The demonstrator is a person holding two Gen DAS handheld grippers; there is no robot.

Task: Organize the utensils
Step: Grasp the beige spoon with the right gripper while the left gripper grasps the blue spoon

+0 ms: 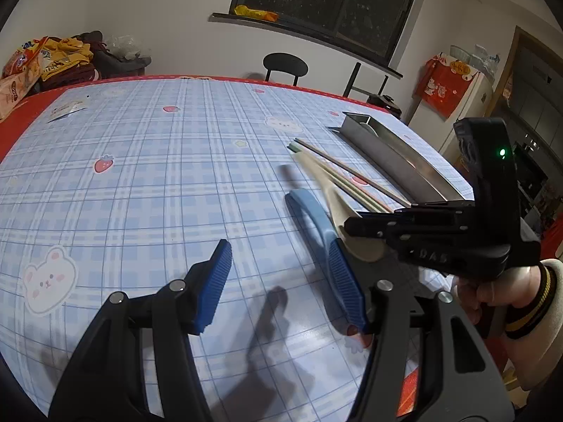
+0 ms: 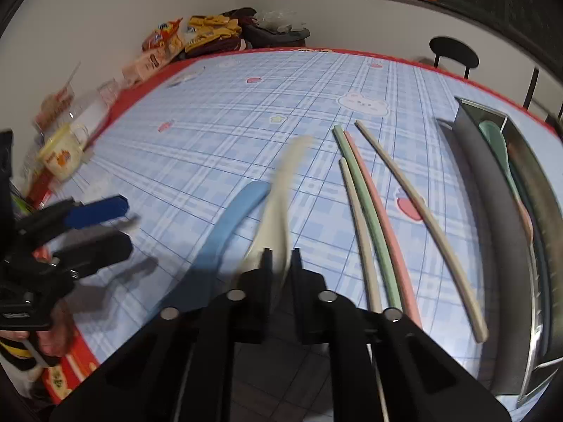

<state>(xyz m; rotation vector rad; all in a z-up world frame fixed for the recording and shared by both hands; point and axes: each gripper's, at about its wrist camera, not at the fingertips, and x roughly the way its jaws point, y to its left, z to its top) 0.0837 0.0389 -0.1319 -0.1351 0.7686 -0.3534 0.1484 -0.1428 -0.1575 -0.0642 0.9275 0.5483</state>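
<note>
The left tongs [image 1: 281, 281] stand spread over the checked counter [image 1: 140, 161], with nothing pinched. Their right blue pad lies against the bowl end of the blue spoon [image 1: 309, 211]; their left pad hangs over bare cloth.

The blue spoon lies flat near the counter's near edge, its long axis running from that edge away toward the far edge, handle tip pointing toward the far edge and a little left.

Just to its right, the cream spoon [image 2: 281, 197] is pinched by the right tongs [image 2: 281, 256], whose jaws are pressed together on its lower part. Its handle points away toward the far edge, nearly parallel with the blue spoon. It is blurred, and whether it is clear of the cloth I cannot tell.

Further right, four chopsticks lie flat, all running near-to-far: a cream chopstick [image 2: 359, 232], a green chopstick [image 2: 369, 218] and a pink chopstick [image 2: 383, 225] close together, then a beige chopstick [image 2: 425, 218] lying apart and slanting.

Along the counter's right edge stands the long metal tray [image 2: 492, 197], its long axis also near-to-far, with a green spoon [image 2: 499, 147] inside.
</note>
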